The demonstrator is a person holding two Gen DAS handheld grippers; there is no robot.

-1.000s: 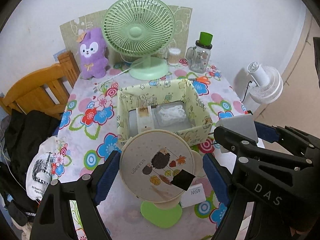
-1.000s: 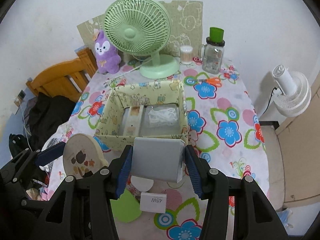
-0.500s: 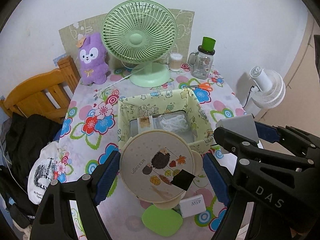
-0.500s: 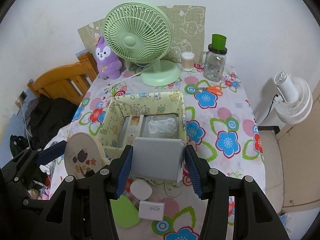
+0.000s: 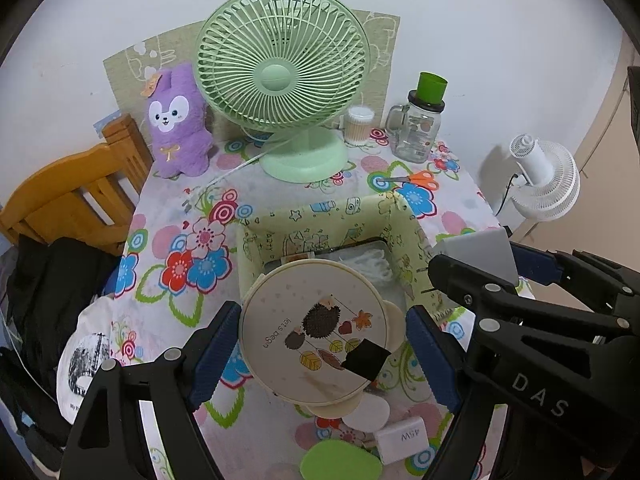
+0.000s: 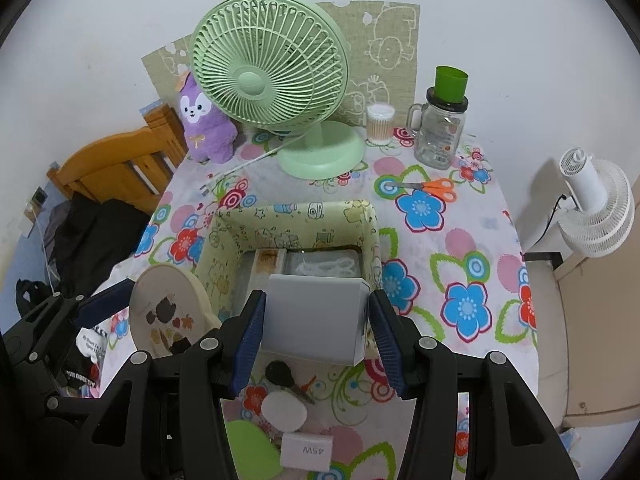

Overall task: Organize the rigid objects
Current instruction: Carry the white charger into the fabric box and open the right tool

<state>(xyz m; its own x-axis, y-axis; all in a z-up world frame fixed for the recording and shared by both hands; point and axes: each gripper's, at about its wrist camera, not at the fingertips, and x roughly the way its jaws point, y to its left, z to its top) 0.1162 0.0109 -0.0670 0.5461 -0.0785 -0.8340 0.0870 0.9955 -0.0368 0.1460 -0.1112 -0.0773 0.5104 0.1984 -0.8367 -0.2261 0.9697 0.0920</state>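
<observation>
Nearest the cameras, on the floral desk (image 6: 472, 240): green pad (image 6: 250, 450), white charger (image 6: 306, 451) marked 45W, white oval piece (image 6: 284, 407), small dark item with a stem (image 6: 282, 374), kind unclear.

Just above these: left hand-held gripper (image 5: 324, 354), blue pads clenched on a round lidded container (image 5: 314, 332); lid printed with a hedgehog and leaves, black square tag near its lower right edge. Held clear of the desk, overlapping the near wall of the bin from this view.

Beside it, to the right: right hand-held gripper (image 6: 316, 326), pads grasping a grey box (image 6: 314, 318) by both side faces; box upright, level with the bin's near edge, off the desk.

Mid-desk: yellow-green patterned fabric bin (image 6: 240, 236), open-topped. Inside: flat case with a brown label (image 6: 266, 262) at left, clear packet with white cord (image 6: 326, 266) at right.

Beyond the bin, right: orange-handled scissors (image 6: 430, 187), flat on the cloth.

Far edge, by the wall: purple plush (image 5: 176, 120) at left; green fan (image 5: 282, 60) at centre, white cord trailing left; tub of cotton swabs (image 6: 380, 124); clear jar (image 6: 440, 136) with handle, green cup on its lid. Printed board (image 6: 380, 52) against the wall behind.

Off the desk: wooden chair (image 5: 68, 200) with dark clothing at left; white fan (image 6: 596, 208) at right.
</observation>
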